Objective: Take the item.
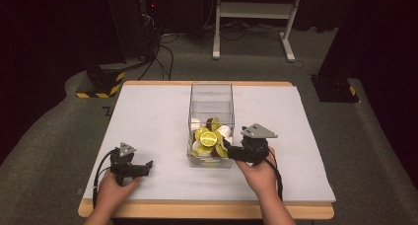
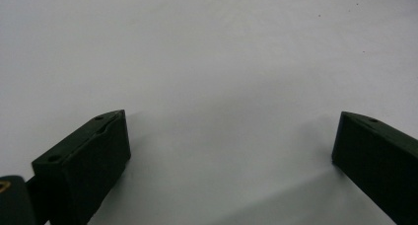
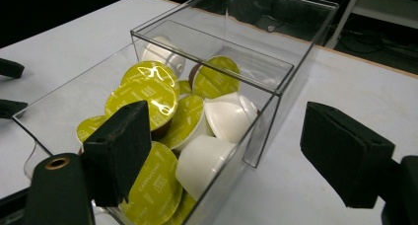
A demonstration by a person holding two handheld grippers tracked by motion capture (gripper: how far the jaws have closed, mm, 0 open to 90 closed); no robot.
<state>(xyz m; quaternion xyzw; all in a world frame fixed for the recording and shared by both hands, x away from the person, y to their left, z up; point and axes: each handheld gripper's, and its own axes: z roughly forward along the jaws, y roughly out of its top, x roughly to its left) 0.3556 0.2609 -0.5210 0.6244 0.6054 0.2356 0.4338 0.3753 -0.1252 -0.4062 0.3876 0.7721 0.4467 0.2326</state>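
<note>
A clear plastic box [image 1: 211, 94] stands in the middle of the white table. Its near half holds several coffee capsules [image 1: 208, 138] with yellow-green foil lids and white cups. My right gripper [image 1: 228, 147] is at the box's near right corner, open. In the right gripper view one jaw is over the capsules [image 3: 148, 99] inside the box [image 3: 276, 82] and the other is outside its wall, with nothing held in the right gripper [image 3: 231, 146]. My left gripper [image 1: 148, 165] rests low at the front left, open over bare table, as the left gripper [image 2: 231, 141] view confirms.
The white table top [image 1: 148, 116] has a wooden rim at front and back. Behind the table, on the dark floor, are a white desk frame [image 1: 251, 18], cables and a stand base with yellow-black stripes [image 1: 101, 84].
</note>
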